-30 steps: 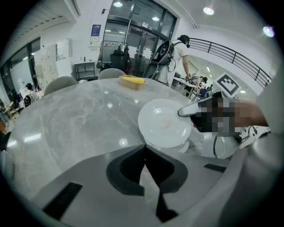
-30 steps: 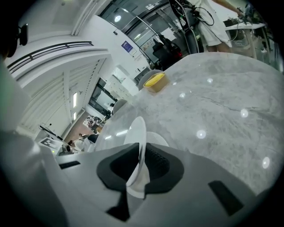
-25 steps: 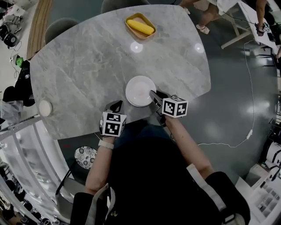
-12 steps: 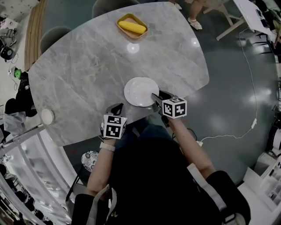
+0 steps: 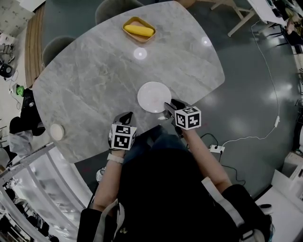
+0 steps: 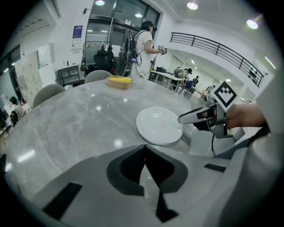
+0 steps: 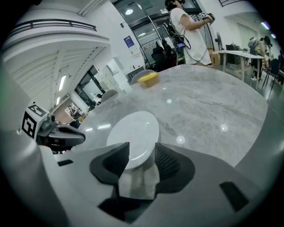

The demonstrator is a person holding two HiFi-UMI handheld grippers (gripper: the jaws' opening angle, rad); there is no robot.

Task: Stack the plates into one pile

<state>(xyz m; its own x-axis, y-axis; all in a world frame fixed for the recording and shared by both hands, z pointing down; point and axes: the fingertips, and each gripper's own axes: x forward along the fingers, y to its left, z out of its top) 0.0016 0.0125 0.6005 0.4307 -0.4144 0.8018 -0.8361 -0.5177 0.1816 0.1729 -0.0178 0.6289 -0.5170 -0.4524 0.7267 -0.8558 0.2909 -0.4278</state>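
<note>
A small pile of white plates (image 5: 154, 97) lies on the grey marble table (image 5: 94, 75) near its front edge; it also shows in the left gripper view (image 6: 159, 125). My right gripper (image 5: 166, 108) is at the pile's near-right rim. Its jaws are opening, and in the right gripper view (image 7: 142, 150) the plates' near rim (image 7: 133, 133) sits in the gap with no pad pressing on it. My left gripper (image 5: 127, 116) hovers at the table's front edge, left of the pile, shut (image 6: 144, 148) on nothing.
A yellow dish (image 5: 138, 30) with something yellow in it stands at the table's far side. A small white round object (image 5: 57, 132) sits at the left edge. Chairs (image 5: 113, 8) stand beyond the table. A power strip (image 5: 216, 149) and cable lie on the floor at right.
My right gripper's jaws have parted from the plate rim and the hand has drawn back slightly toward me. The left gripper has barely moved. The head view has shifted a little.
</note>
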